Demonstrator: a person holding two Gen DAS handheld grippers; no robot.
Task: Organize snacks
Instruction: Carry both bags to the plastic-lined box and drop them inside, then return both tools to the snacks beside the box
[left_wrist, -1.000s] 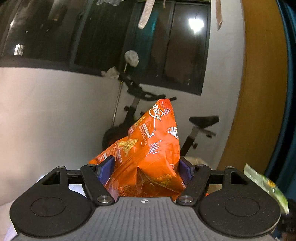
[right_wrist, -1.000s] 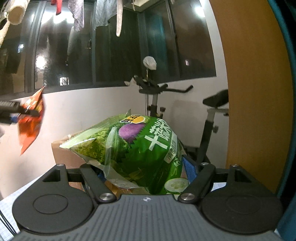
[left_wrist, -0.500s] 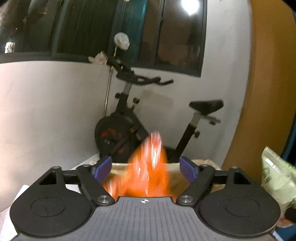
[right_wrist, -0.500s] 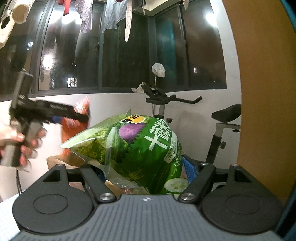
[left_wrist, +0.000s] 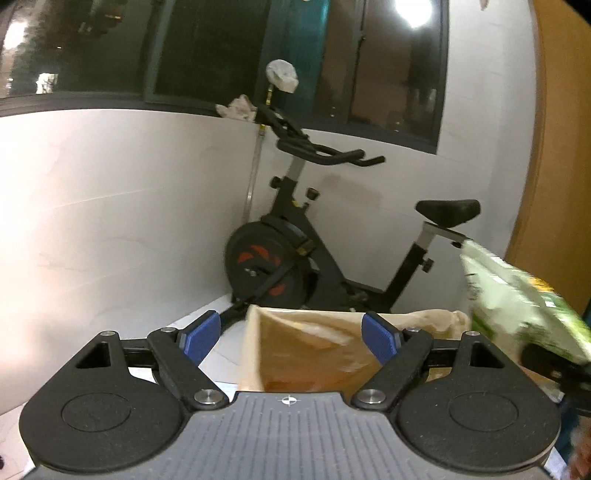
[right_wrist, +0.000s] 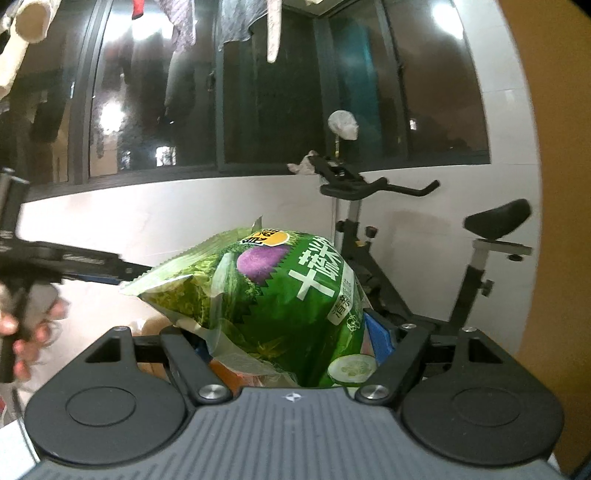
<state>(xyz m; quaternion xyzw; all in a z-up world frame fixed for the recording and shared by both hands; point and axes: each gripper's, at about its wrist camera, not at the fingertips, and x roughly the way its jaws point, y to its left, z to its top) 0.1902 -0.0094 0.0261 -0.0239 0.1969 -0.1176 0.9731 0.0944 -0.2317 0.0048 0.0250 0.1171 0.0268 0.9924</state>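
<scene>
Now, fig. legend, mid-task: I'm keeping the left gripper (left_wrist: 291, 334) spread wide w/ nothing between its blue pads (left_wrist: 201, 334), hovering just above the open cardboard box (left_wrist: 314, 354), so I'm judging its share as delivered; an orange patch is showing low in the box in both views, but I can't tell what it is. The right gripper (right_wrist: 291, 332) is clamping the green snack bag (right_wrist: 266, 295), jaws pinching it at the lower end, so this one is yet to go in. The bag is sitting raised above the box's right side, tilted, its crimped seal pointing left. It's looking puffy, glossy film, w/ purple veg art, cucumber slice, white characters; prob. light and slippery. In the left view it's blurring at the right edge. Behind: exercise bike (left_wrist: 295, 254), white wall (left_wrist: 110, 221), dark window (right_wrist: 295, 92).
</scene>
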